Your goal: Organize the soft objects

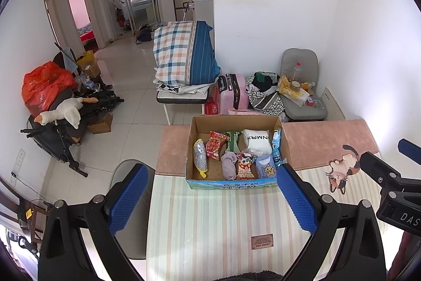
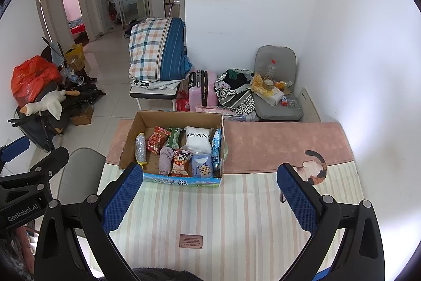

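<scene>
Cardboard box: open-topped, standing on the counter where the striped mat meets the pink one; its printed front wall is partly hidden by the fingertips in both views.
Box contents: a silvery mesh roll with yellow ends at the left wall; a red snack bag beside it; a green packet, mostly covered by its neighbours; a white pillow-like pack at the back, its lettering mirrored; a rolled mauve cloth near the front; a cartoon snack bag; a pale blue tissue pack; a blue sachet standing against the right wall, print too small to read.
Left gripper: spread wide, nothing between the blue pads, hovering over the striped mat in front of the box.
Right gripper: also spread wide and holding nothing, in front of the box and to its right.
Cat-shaped mat: right of the box; in the right wrist view a fingertip covers most of it.
Brown label: on the striped mat in front of the box, text illegible.
Dark fuzzy edge: cut off at the bottom of both views, unidentifiable.
</scene>
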Action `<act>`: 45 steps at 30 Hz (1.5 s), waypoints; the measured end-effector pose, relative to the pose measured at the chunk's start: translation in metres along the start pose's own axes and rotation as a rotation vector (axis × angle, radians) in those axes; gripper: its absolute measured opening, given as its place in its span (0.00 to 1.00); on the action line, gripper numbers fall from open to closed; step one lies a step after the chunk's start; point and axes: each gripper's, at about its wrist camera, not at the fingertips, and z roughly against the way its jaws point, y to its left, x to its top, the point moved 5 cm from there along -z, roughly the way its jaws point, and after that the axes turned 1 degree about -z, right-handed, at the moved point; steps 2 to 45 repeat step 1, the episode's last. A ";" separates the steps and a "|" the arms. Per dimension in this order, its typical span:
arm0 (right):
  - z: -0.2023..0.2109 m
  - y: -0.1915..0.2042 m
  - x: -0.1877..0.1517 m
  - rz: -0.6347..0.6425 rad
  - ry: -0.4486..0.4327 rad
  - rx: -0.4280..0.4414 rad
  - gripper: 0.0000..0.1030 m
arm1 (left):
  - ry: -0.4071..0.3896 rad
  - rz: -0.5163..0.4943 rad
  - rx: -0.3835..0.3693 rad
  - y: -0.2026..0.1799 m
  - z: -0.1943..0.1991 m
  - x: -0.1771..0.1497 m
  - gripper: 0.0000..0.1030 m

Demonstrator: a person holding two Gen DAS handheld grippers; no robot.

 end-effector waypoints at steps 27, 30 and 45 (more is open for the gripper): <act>0.000 0.000 0.000 -0.001 0.001 -0.001 1.00 | -0.001 -0.003 -0.002 0.000 0.002 0.001 0.97; 0.000 0.000 0.000 -0.001 0.001 -0.001 1.00 | -0.001 -0.003 -0.002 0.000 0.002 0.001 0.97; 0.000 0.000 0.000 -0.001 0.001 -0.001 1.00 | -0.001 -0.003 -0.002 0.000 0.002 0.001 0.97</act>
